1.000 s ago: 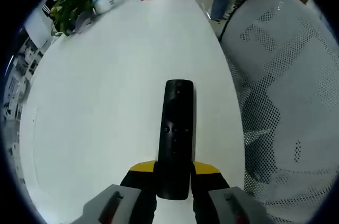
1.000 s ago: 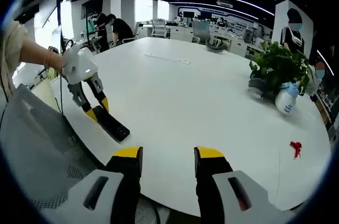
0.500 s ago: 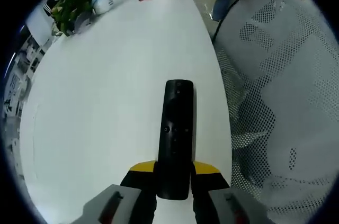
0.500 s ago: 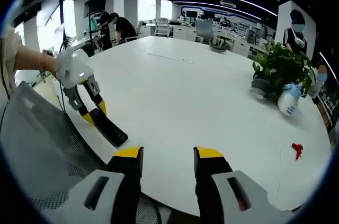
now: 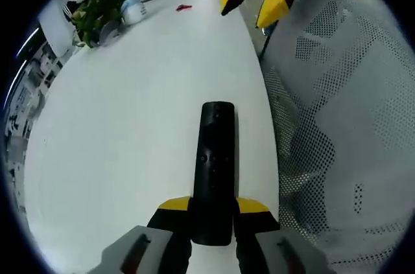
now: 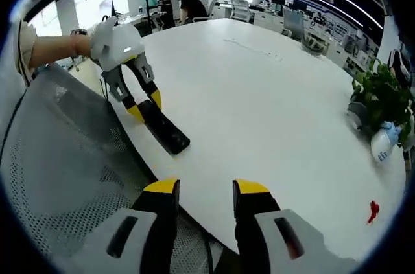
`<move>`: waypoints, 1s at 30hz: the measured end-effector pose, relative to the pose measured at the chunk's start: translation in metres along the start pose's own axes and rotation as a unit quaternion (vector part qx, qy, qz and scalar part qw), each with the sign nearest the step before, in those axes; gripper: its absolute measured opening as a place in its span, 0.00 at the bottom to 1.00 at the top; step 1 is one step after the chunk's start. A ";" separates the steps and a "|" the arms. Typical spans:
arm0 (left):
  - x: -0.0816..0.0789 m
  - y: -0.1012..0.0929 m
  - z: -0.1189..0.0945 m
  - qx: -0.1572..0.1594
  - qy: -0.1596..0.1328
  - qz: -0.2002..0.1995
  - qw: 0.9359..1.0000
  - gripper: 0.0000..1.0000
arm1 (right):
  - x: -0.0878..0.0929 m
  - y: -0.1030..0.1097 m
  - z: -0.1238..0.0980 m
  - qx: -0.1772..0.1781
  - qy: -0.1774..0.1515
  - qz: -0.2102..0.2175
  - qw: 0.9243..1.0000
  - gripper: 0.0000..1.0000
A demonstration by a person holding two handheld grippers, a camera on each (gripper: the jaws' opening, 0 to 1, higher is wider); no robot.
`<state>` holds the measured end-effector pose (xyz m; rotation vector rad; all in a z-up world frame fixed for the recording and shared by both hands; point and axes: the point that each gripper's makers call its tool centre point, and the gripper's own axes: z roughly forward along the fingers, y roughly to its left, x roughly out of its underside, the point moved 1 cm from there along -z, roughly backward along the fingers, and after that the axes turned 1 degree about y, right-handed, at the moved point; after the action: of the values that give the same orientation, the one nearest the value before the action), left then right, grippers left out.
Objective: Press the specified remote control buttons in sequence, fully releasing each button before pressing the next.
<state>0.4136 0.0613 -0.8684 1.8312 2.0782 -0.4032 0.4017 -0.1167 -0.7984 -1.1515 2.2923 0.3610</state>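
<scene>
The black remote point(image 5: 214, 170) is lying over the white desk point(image 5: 130, 112), near its edge. Your left tool point(image 5: 213, 212) is clamping the remote's near end. You are holding your right tool point(image 6: 202, 190) apart from the remote, jaws parted and gripping nothing, beside the mesh chair point(image 6: 71, 164).

Both the left gripper point(image 5: 213, 212) and the right gripper point(image 6: 203, 191) have grey bodies and black fingers point(image 5: 174, 216) with yellow tips, and the person's hand point(image 6: 104, 33) wears a white glove and a pale sleeve point(image 6: 26, 39).
</scene>
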 end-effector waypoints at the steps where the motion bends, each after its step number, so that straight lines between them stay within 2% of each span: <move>1: 0.000 -0.001 0.000 -0.001 -0.010 -0.002 1.000 0.24 | 0.000 0.001 0.001 -0.007 0.005 -0.007 1.000 0.29; 6: 0.002 -0.003 -0.001 -0.006 -0.044 -0.005 0.999 0.24 | -0.009 0.005 0.013 -0.039 0.008 -0.009 0.999 0.26; 11: 0.000 -0.003 0.000 -0.005 -0.052 -0.003 0.999 0.24 | -0.020 0.012 0.032 -0.062 0.012 -0.013 0.998 0.14; 15: 0.000 -0.003 0.000 -0.005 -0.058 -0.004 0.998 0.24 | -0.030 0.024 0.050 -0.083 0.027 -0.040 0.995 0.10; 18: -0.001 -0.003 0.000 -0.005 -0.058 -0.006 0.998 0.24 | -0.036 0.030 0.059 -0.091 0.037 -0.059 0.993 0.00; 30: 0.000 -0.003 0.000 -0.001 -0.062 -0.012 0.998 0.24 | -0.040 0.035 0.085 -0.101 0.075 -0.092 0.988 0.00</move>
<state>0.4102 0.0610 -0.8683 1.7355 2.0188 -0.5064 0.4228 -0.0310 -0.8447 -1.5261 2.2925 0.4573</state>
